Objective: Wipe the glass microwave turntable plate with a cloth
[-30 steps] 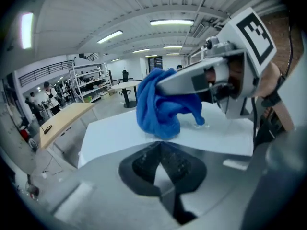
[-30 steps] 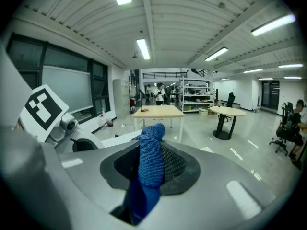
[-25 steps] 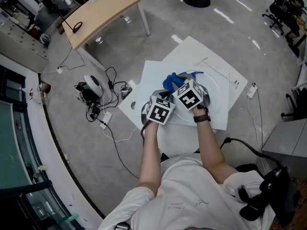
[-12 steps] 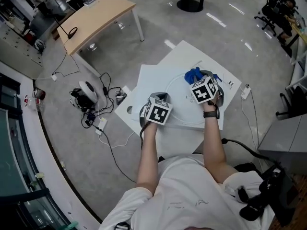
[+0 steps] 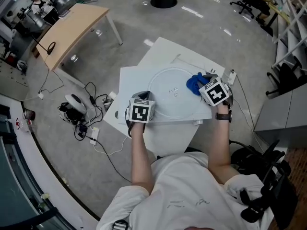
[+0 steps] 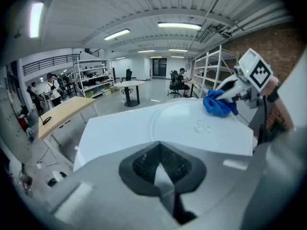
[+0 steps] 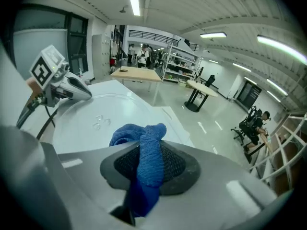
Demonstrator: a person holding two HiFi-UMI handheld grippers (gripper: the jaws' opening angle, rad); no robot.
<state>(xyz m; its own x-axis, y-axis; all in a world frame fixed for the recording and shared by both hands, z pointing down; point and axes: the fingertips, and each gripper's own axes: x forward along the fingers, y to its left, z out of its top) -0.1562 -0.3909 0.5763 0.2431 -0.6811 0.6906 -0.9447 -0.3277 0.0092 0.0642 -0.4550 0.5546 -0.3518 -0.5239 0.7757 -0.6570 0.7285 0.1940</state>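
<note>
On the plate (image 5: pixel 168 99), the right gripper (image 7: pixel 144 174) clamps cloth (image 7: pixel 146 152).

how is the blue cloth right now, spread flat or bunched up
Bunched up: the blue cloth is a crumpled wad pinched in the right gripper, at the glass plate's rim.

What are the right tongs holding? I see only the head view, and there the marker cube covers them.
Observer: In the right gripper view, the right tongs are shut on a blue cloth; one end sticks out in front.
Operator: And the left tongs?
Observer: In the left gripper view, the left tongs are together, with no cloth in them.
Operator: Does the cloth reach the plate?
Observer: The left gripper view shows it lying at the far rim of the plate.
</note>
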